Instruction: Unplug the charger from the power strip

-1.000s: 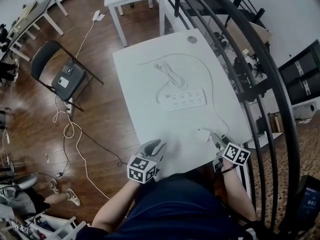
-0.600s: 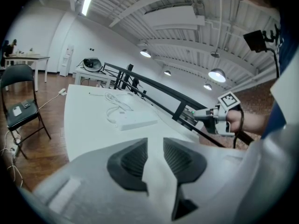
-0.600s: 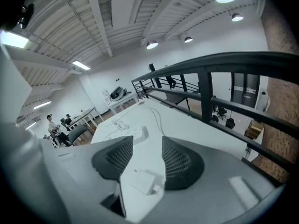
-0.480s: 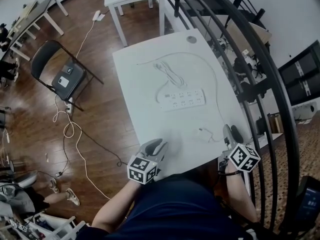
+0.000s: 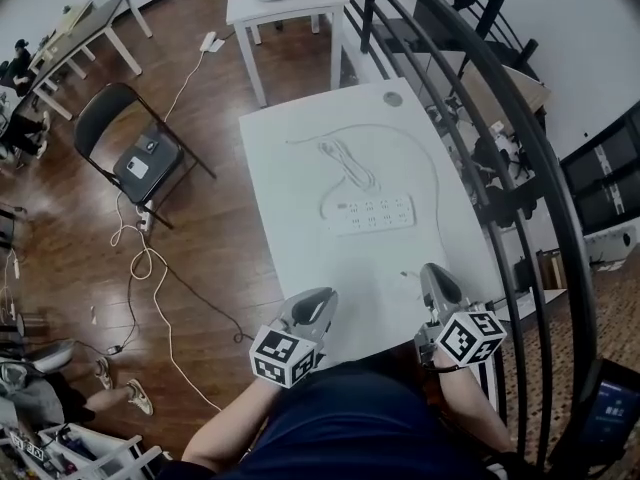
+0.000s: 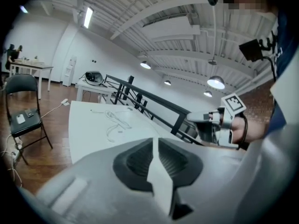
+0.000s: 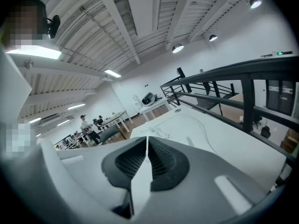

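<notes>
White table [image 5: 285, 183]: charger plug [image 5: 405, 274] lies loose at near right, well apart from power strip [image 5: 372, 214]. Right gripper [image 5: 431, 268] let it go and lifted, jaws just closed together, empty. Left gripper [image 5: 324, 295] jaws also just closed on nothing, so unplugging looks done.

The power strip [image 5: 372, 213] has sockets too small to tell apart; the person [image 5: 345, 418] hides the desk [image 5: 290, 178] at its near edge.

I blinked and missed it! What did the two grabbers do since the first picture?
The right gripper lifted up from the table beside the loose cable end. Its jaws were wide open before; they have just been closing and are now shut on nothing. The left gripper rose a little, and its jaws also closed, empty. The power strip and its cables still lie on the table as before.
</notes>
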A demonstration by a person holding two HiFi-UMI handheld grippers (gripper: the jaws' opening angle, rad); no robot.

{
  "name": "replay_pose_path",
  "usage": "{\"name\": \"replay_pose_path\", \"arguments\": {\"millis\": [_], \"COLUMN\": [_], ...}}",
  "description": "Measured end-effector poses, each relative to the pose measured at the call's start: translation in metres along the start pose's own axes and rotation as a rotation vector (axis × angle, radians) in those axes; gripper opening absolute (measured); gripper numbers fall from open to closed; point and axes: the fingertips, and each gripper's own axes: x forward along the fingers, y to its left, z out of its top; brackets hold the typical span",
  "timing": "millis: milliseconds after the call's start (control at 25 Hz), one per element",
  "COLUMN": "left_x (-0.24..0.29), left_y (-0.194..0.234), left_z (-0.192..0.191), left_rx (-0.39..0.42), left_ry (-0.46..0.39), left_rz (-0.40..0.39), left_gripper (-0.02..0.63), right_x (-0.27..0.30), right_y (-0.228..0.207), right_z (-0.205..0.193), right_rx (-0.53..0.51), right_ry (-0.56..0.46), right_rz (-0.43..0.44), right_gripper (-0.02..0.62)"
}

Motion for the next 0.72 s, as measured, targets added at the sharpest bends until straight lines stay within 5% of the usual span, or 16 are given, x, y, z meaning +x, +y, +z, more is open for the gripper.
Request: {"name": "replay_pose_path", "arguments": {"millis": [280, 720], "left_x": [-0.017, -0.045], "left_y": [-0.028, -0.058], "left_z": [0.056, 0.073], "left_rx": [0.059, 0.204], "left_ry": [-0.134, -0.219], "left_rz": [-0.043, -0.035], "left_gripper": [0.008, 0.008], "right_x": [0.001, -0.023], "right_y": [0.073, 0.115], "right_z": [0.001, 0.009], "right_rx": [-0.314, -0.387], "right_ry": [-0.032, -0.12], "right_rz": [0.173, 0.241], "right_gripper": [0.011, 0.011]}}
